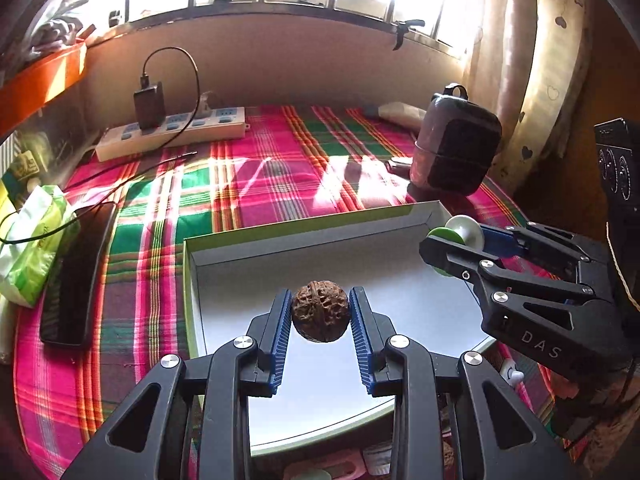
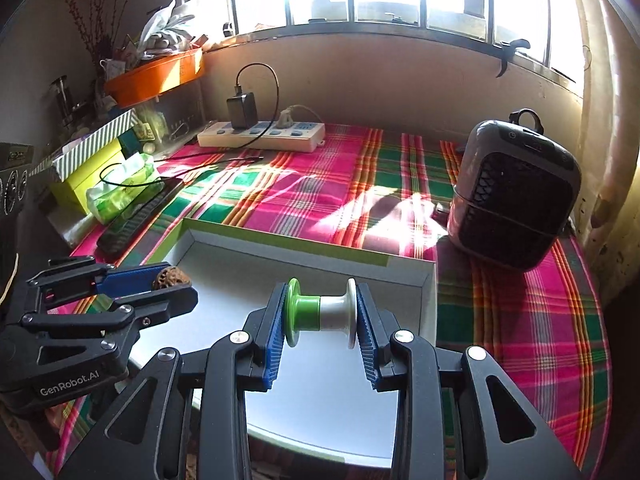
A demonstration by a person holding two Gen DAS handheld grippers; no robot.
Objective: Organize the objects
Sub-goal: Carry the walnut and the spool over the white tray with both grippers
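My left gripper [image 1: 320, 314] is shut on a brown wrinkled walnut [image 1: 319, 311], held above the white inside of an open box [image 1: 192, 256] with green edges. In the right wrist view the same walnut [image 2: 173, 276] shows between the left gripper's [image 2: 176, 280] blue pads. My right gripper [image 2: 320, 312] is shut on a small spool [image 2: 320, 312], half green and half white, gripped by its two end flanges over the box [image 2: 428, 280]. From the left wrist view the right gripper [image 1: 452, 240] comes in from the right with the spool [image 1: 460, 232] over the box's far right corner.
The box lies on a pink and green plaid cloth [image 1: 256, 176]. A white power strip [image 1: 172, 132] with a black charger and cable sits at the back. A dark phone [image 1: 76, 272] and a tissue pack [image 1: 32, 240] lie left. A small dark heater [image 2: 516, 200] stands right.
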